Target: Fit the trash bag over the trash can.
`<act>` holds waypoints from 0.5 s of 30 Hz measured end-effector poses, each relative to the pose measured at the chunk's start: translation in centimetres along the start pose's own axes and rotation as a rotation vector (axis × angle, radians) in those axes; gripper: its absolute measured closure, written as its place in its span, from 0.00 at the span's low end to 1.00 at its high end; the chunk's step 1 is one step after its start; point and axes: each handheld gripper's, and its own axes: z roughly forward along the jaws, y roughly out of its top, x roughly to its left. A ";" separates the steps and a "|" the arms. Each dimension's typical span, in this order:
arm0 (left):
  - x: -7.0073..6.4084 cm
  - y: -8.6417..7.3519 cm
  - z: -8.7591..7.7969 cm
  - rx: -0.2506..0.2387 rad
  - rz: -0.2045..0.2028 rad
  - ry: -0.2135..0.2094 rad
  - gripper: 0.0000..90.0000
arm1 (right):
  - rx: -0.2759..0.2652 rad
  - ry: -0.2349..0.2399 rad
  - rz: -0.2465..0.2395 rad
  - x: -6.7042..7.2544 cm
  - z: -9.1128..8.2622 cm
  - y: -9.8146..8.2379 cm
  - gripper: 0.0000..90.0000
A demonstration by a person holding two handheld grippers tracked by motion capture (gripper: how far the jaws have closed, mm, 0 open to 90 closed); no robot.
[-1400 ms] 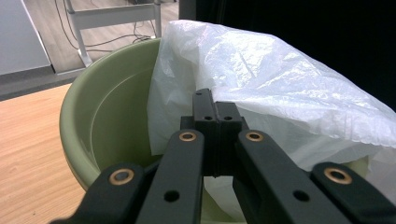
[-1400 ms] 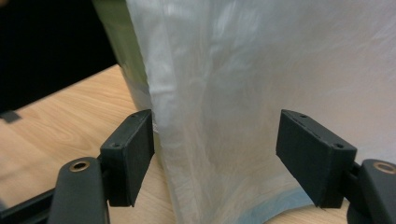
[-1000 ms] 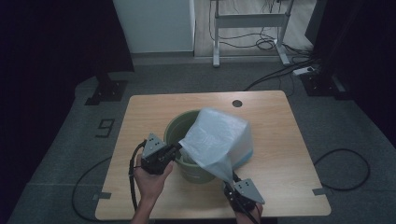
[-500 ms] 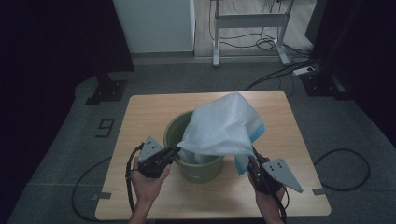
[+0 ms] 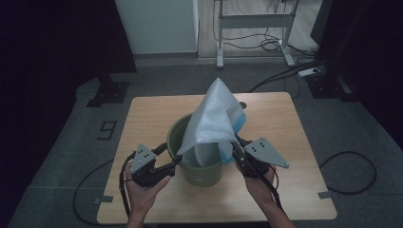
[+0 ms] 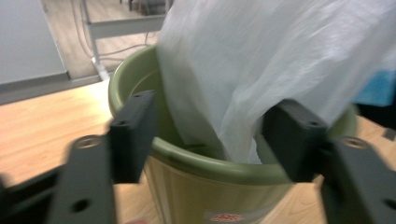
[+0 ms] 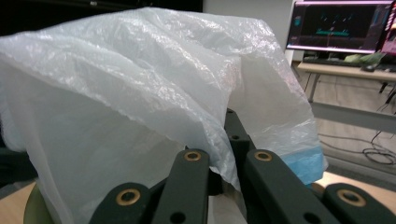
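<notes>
A green bucket (image 5: pixel 199 173) (image 6: pixel 196 163) stands mid-table. A thin white plastic bag (image 5: pixel 216 118) (image 6: pixel 280 56) (image 7: pixel 140 84) with a blue patch (image 5: pixel 240 121) (image 7: pixel 303 165) rises out of it to a peak. My right gripper (image 5: pixel 236 145) (image 7: pixel 226 135) is at the bucket's right side, shut on the bag's edge and holding it up. My left gripper (image 5: pixel 170 156) (image 6: pixel 212 107) is at the bucket's near-left rim. Its jaws have just been opening and stand apart, with the rim and the bag's hanging edge between them, neither pressed.
The bucket stands on a wooden table (image 5: pixel 152 114) with a small round hole (image 5: pixel 243 104) at the back. Beyond it stand a metal desk frame (image 5: pixel 252 21), floor cables and a power strip (image 5: pixel 311 72). A lit monitor (image 7: pixel 341 25) stands on a far desk.
My right gripper has risen at the bucket's right and pulled the bag up into a tall peak. My left gripper has opened its jaws at the bucket's rim.
</notes>
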 end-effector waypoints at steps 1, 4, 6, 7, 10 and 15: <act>0.0 0.0 0.0 0.000 0.000 0.000 0.33 | 0.000 0.000 0.000 0.0 0.0 0.0 0.99; -0.5 0.8 -1.1 -0.020 0.030 -0.052 0.28 | 0.029 0.005 -0.008 -0.1 0.2 -0.1 0.98; -0.8 1.3 -1.4 -0.030 0.041 -0.070 0.27 | 0.040 0.008 -0.018 -0.1 0.2 0.0 0.99; -0.8 1.3 -1.4 -0.030 0.041 -0.070 0.27 | 0.040 0.008 -0.018 -0.1 0.2 0.0 0.99; -1.5 2.3 -1.1 -0.034 0.075 -0.078 0.28 | 0.051 0.024 -0.031 -0.1 0.1 0.5 0.98; -2.1 3.7 -0.2 -0.052 0.130 -0.094 0.48 | 0.070 0.047 -0.049 -0.1 0.1 1.2 0.98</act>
